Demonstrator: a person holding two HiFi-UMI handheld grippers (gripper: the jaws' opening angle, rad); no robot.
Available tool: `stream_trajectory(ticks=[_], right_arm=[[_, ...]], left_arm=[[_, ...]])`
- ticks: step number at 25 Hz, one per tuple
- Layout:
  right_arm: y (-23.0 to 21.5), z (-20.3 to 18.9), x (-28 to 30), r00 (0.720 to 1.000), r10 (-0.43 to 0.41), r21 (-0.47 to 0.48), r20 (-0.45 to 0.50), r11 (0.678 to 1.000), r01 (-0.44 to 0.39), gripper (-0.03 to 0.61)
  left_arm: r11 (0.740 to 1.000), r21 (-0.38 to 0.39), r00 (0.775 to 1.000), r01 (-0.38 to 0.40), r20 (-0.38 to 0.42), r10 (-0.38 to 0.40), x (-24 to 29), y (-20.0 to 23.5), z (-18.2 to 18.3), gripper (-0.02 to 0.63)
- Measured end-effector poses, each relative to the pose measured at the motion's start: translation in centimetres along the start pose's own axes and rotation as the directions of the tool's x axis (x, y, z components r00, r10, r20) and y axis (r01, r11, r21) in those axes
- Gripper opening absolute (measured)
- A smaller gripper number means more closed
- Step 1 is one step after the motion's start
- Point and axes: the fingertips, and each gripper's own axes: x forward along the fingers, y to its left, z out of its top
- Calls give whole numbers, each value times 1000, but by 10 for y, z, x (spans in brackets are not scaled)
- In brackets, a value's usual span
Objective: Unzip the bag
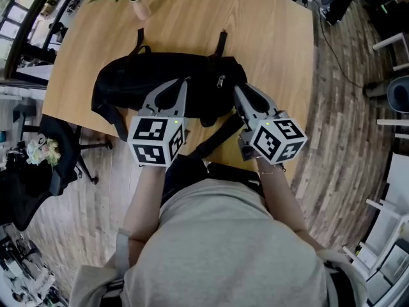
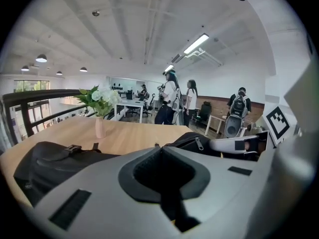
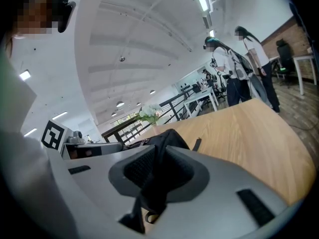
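Note:
A black backpack [image 1: 147,75] lies flat on the wooden table [image 1: 268,37], with its straps toward the far side. A metal zipper pull [image 1: 221,80] shows on its right part and also appears in the left gripper view as a zipper pull [image 2: 198,143]. My left gripper [image 1: 186,82] rests on the bag's near middle, and its jaws are shut tip to tip [image 2: 162,147] with nothing visible between them. At the bag's right end, my right gripper [image 1: 236,88] is shut on a fold of black bag fabric [image 3: 169,135]. That fabric runs down between the jaws of the right gripper [image 3: 160,148].
A pink vase of white flowers [image 1: 137,2] stands at the table's far left. The bag's near side sits close to the table's front edge, with one strap [image 1: 214,139] hanging over it. A black office chair [image 1: 57,152] is left of the table. Several people [image 2: 169,103] stand far behind.

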Motion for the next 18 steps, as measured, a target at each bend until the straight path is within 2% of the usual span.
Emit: stream_trajectory(ticks=[3, 9, 18], right_arm=[[0, 0, -1, 1000, 5, -12, -6, 1000, -5, 77], [0, -2, -1, 1000, 23, -19, -21, 1000, -24, 78], [0, -1, 1, 999, 40, -18, -10, 999, -40, 77]], left_arm=[[999, -24, 999, -49, 8, 49, -5, 11, -1, 23], [991, -19, 992, -129, 4, 129, -13, 30, -4, 25], [958, -3, 958, -288, 5, 288, -34, 71, -7, 25]])
